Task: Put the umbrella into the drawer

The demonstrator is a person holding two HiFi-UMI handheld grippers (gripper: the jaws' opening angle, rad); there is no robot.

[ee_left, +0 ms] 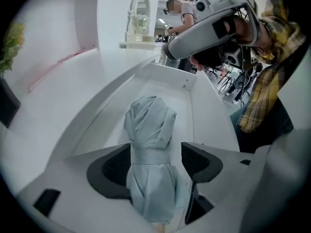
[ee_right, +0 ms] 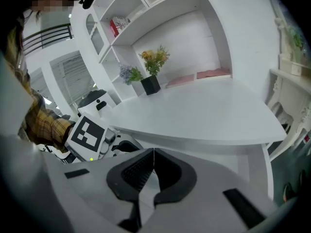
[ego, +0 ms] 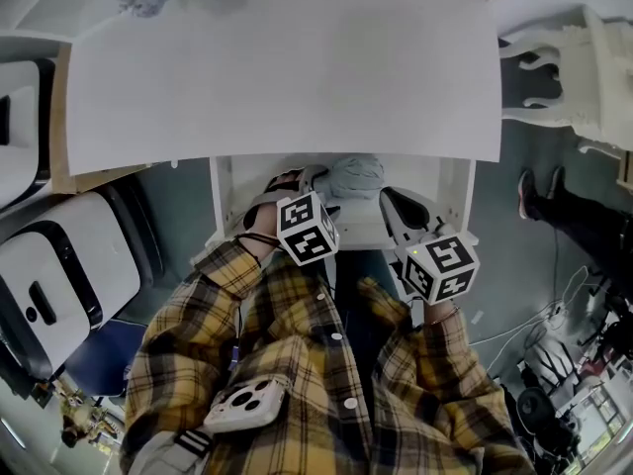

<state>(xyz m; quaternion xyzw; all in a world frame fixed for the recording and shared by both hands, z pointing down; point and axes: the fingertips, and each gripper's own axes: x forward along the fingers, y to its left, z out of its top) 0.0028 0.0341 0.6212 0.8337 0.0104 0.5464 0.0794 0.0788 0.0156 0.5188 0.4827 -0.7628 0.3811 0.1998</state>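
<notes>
A folded pale blue-grey umbrella [ee_left: 149, 125] lies lengthwise in the open white drawer [ee_left: 194, 106] under the white table [ego: 287, 67]. In the head view the umbrella [ego: 356, 176] shows at the drawer's [ego: 223, 191] middle. My left gripper [ee_left: 155, 159] straddles it at its strap. The left pad touches the fabric and the right pad stands a little apart, so the gripper is open. My right gripper [ee_right: 153, 171] hovers at the drawer's right front corner [ego: 401, 211], shut with nothing between its pads.
A dark pot of flowers [ee_right: 150, 84] stands at the table's far edge, below wall shelves [ee_right: 146, 8]. White machines [ego: 49, 275] crowd the floor at the left. An ornate white piece of furniture [ego: 584, 67] and another person's shoes [ego: 539, 191] are at the right.
</notes>
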